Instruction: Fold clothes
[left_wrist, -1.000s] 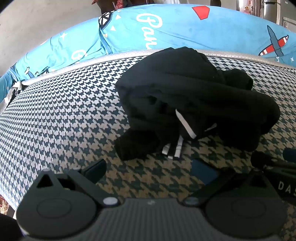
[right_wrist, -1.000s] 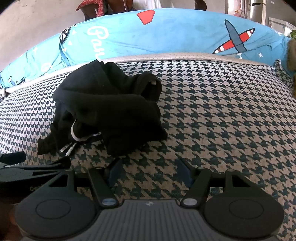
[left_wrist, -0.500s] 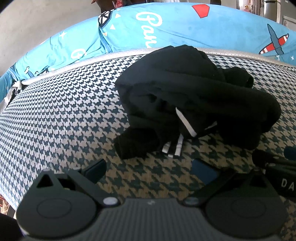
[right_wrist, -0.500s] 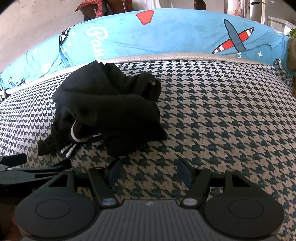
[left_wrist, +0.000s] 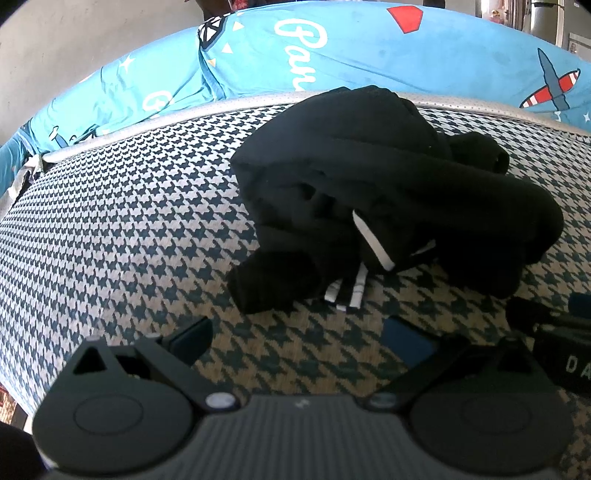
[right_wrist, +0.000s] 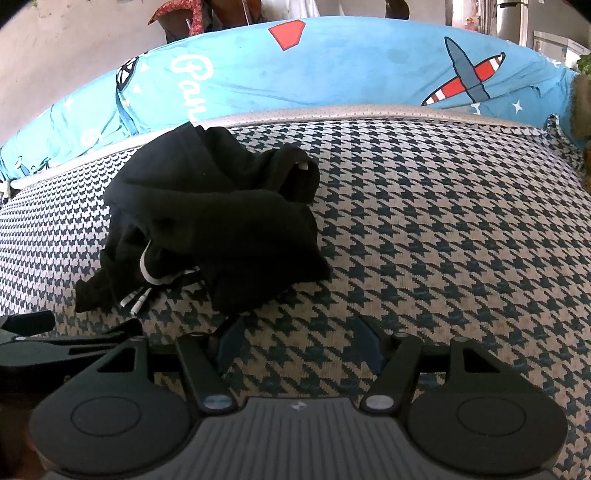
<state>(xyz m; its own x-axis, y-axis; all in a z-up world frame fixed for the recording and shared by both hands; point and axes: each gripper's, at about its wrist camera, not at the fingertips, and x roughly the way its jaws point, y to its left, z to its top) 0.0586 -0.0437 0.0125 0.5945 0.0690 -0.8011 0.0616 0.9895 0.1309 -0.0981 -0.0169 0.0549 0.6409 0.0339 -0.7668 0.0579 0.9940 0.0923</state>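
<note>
The black garment (left_wrist: 388, 192) lies crumpled just ahead of both spread, empty claws, left (left_wrist: 299, 339) and right (right_wrist: 299, 343), so unfolded; each likely needs an edge to pinch.

Garment (left_wrist: 388, 192): black, white stripe trim. Cover (right_wrist: 443, 229) under it: dk teal/cream houndstooth, grey piping at far edge. Bedding (right_wrist: 351, 70) behind: sky blue w/ red-white plane, white script.

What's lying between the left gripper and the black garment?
Nothing: in the left wrist view, only bare houndstooth cover separates the open left gripper from the crumpled black garment.
</note>
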